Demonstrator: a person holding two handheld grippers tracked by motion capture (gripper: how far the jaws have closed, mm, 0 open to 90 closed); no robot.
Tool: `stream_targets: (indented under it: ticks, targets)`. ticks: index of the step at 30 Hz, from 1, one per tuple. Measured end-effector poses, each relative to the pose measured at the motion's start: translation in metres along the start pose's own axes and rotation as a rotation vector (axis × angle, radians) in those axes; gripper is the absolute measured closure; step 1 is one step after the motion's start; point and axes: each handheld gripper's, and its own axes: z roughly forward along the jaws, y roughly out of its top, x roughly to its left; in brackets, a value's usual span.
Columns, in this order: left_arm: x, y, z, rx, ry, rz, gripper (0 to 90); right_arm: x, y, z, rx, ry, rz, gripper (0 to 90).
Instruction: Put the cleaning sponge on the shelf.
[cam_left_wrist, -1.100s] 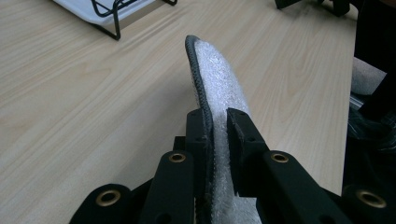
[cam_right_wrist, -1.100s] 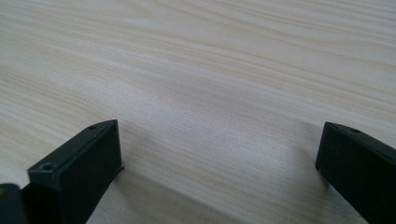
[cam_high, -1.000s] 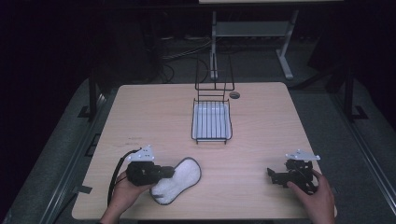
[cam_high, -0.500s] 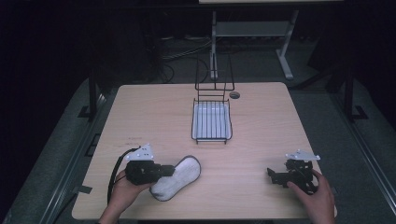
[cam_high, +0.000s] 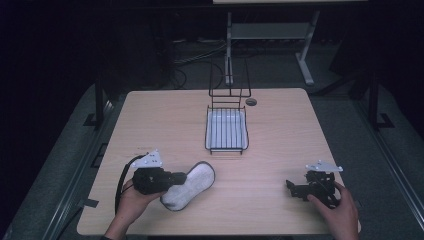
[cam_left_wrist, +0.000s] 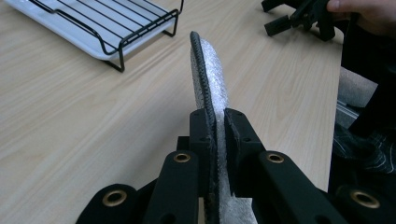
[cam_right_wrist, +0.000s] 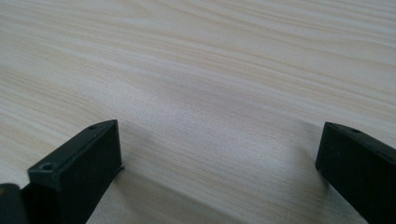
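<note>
Dark room; pale wood-grain table (cam_high: 280, 145), black wire rack (cam_high: 226, 130) at upper centre. Your left gripper (cam_high: 181, 178) pinches a fuzzy white insole (cam_high: 196, 182), lower left. Your right gripper (cam_high: 291, 188) gapes wide, empty, lower right.

A wire rack (cam_high: 226, 129) over a white tray (cam_left_wrist: 70, 29) sat at the surface's (cam_high: 280, 150) twelve o'clock, a grommet (cam_high: 251, 101) just beyond it.

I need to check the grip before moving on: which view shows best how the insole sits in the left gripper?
The left gripper view: the insole stands on edge, pinched between the left gripper's fingers. The high view shows its whole white shape lying beside that gripper, the clamp itself hidden. The right gripper view looks at bare table.
</note>
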Motion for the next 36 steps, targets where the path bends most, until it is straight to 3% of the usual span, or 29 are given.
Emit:
stream_targets:
  ticks: [18,36]
  targets:
    - [0.013,0.027,-0.001,-0.062,0.013,0.007,82.3,0.0,0.0,0.0,0.001,0.0,0.001,0.0]
    - [0.034,0.052,0.016,-0.096,0.018,0.001,82.5,0.0,0.0,0.0,0.0,0.0,0.0,0.0]
